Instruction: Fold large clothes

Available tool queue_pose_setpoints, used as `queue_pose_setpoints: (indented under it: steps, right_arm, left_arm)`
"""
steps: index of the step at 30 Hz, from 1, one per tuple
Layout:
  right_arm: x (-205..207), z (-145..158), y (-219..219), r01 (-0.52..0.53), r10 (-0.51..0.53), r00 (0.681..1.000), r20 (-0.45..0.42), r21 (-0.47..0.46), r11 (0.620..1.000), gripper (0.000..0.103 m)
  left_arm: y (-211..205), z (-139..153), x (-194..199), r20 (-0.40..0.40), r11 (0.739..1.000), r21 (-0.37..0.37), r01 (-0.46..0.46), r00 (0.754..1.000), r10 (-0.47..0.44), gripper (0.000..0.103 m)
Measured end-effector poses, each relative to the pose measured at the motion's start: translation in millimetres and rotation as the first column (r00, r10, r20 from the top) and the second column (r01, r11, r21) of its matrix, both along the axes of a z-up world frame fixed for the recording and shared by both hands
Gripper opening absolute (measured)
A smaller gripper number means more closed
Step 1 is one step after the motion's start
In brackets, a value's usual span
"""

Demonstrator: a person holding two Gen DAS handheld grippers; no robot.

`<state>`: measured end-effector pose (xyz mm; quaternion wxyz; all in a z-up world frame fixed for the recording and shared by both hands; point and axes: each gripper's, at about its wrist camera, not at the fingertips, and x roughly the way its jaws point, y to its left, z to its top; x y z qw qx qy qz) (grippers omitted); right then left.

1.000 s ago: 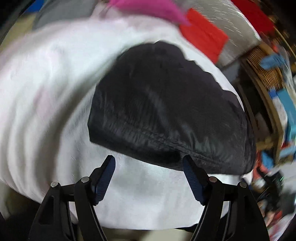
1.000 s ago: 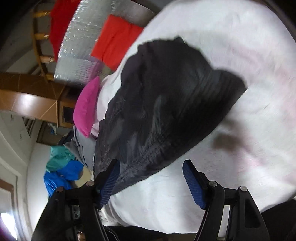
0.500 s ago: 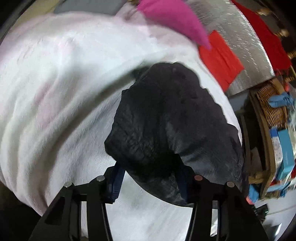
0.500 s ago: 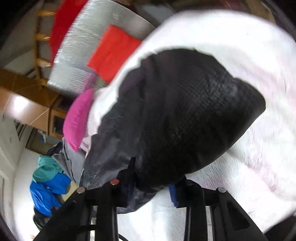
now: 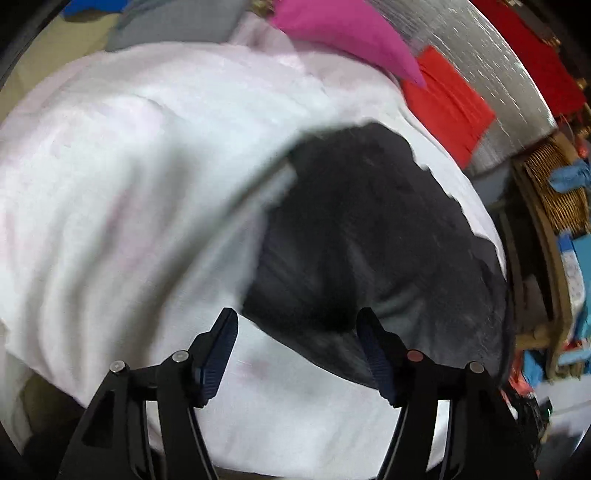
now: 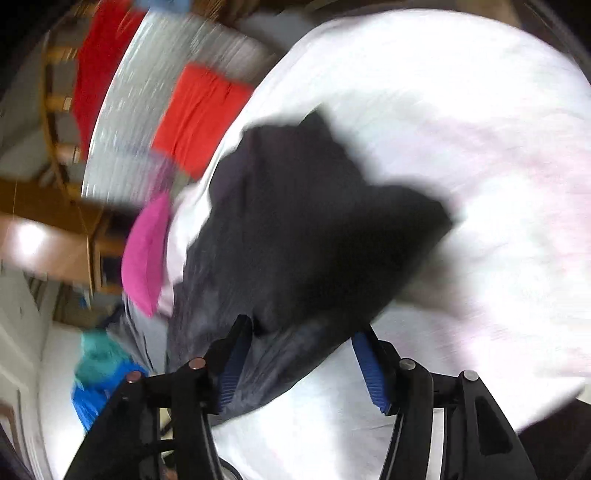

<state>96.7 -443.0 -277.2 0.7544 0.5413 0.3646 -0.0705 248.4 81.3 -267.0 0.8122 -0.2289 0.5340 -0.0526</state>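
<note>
**Two tongs opening over one dark garment**

Two tongs were logged nearest the lens. Left tongs (image 5: 297,332): jaws opening, blue ribbed pads apart, the garment's near edge lying between and just beyond them, not pinched. Right tongs (image 6: 301,345): jaws likewise opening, the garment's lower fold lying between the pads; whether the left pad touched cloth could not be told through the blur.

Item: black garment (image 5: 369,240), thin, slightly glossy, finely crinkled fabric, bunched into an irregular lobed heap. It lay directly ahead of both tongs, its long axis running away and rightward in the left view. Neither hand looked clearly nearer.

Support: white blanket (image 5: 129,184), soft, fleecy, faintly pink-tinged, rippled.

Beyond: magenta cushion (image 5: 351,33), red cloth (image 5: 447,103) on a silvery quilted sheet (image 5: 491,62), wicker basket (image 5: 557,192).
</note>
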Motion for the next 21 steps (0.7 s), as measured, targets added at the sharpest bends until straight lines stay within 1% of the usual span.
queue_pose_setpoints:
  steps: [1, 2, 5, 6, 8, 10, 11, 12, 13, 14, 15, 16, 17, 18, 20, 21]
  right_arm:
    - [-8, 1, -10, 0.048, -0.048, 0.999, 0.008, 0.007, 0.999, 0.063]
    - [-9, 1, -15, 0.073, -0.073, 0.997, 0.007, 0.005, 0.997, 0.069]
    - [-13, 3, -36, 0.148, -0.149, 0.989, -0.004, -0.012, 0.989, 0.07]
    - [-12, 4, -40, 0.155, -0.155, 0.988, -0.006, -0.018, 0.988, 0.07]
    - [-2, 2, -44, 0.138, -0.139, 0.99, -0.026, -0.026, 0.99, 0.073]
    - [13, -7, -46, 0.12, -0.12, 0.991, -0.065, 0.002, 0.993, 0.073]
    - [15, -10, -47, 0.12, -0.119, 0.99, -0.077, 0.005, 0.993, 0.073]
    - [21, -15, -48, 0.108, -0.106, 0.99, -0.096, 0.009, 0.994, 0.073]
    - [22, -18, -50, 0.099, -0.097, 0.991, -0.097, 0.013, 0.995, 0.073]
    - [21, -18, -50, 0.087, -0.087, 0.992, -0.092, 0.002, 0.996, 0.068]
    - [23, -14, -47, 0.064, -0.067, 0.994, -0.086, -0.036, 0.997, 0.059]
    - [25, -8, -43, 0.037, -0.044, 0.996, -0.081, -0.086, 0.996, 0.054]
    - [27, -5, -40, 0.021, -0.031, 0.997, -0.077, -0.122, 0.992, 0.048]
    - [27, 0, -35, 0.006, -0.019, 0.997, -0.075, -0.164, 0.986, 0.041]
    - [27, 11, -28, -0.01, -0.004, 0.998, -0.058, -0.237, 0.971, 0.032]
    - [25, 19, -24, -0.013, 0.003, 0.999, -0.034, -0.274, 0.962, 0.032]
  left_arm:
    - [9, 3, -1, 0.005, 1.0, 0.007, -0.019, 1.0, 0.019, 0.069]
    - [19, 6, 0, 0.012, 0.999, 0.019, -0.044, 0.999, 0.044, 0.069]
    - [35, 9, 10, 0.015, 0.995, 0.055, -0.082, 0.997, 0.082, 0.071]
    - [35, 8, 14, 0.017, 0.995, 0.056, -0.076, 0.997, 0.075, 0.072]
    - [31, 3, 23, 0.009, 0.998, 0.045, -0.032, 0.999, 0.032, 0.072]
    - [22, -3, 29, 0.02, 0.999, 0.039, 0.02, 1.0, -0.021, 0.072]
    - [16, -5, 31, 0.026, 0.998, 0.054, 0.038, 0.999, -0.04, 0.072]
    - [8, -6, 32, 0.033, 0.994, 0.093, 0.056, 0.998, -0.059, 0.072]
    - [4, -5, 31, 0.046, 0.989, 0.128, 0.069, 0.996, -0.075, 0.071]
    - [-2, -3, 29, 0.077, 0.982, 0.167, 0.086, 0.992, -0.1, 0.068]
    - [-7, -1, 31, 0.095, 0.976, 0.191, 0.101, 0.988, -0.12, 0.059]
    - [-13, 0, 32, 0.106, 0.969, 0.216, 0.122, 0.983, -0.148, 0.049]
    - [-16, -1, 33, 0.114, 0.964, 0.225, 0.143, 0.979, -0.172, 0.043]
    - [-18, -1, 33, 0.122, 0.962, 0.225, 0.154, 0.975, -0.184, 0.032]
    - [-23, 3, 35, 0.146, 0.954, 0.257, 0.155, 0.969, -0.197, 0.026]
    - [-25, 7, 34, 0.165, 0.951, 0.269, 0.156, 0.965, -0.205, 0.022]
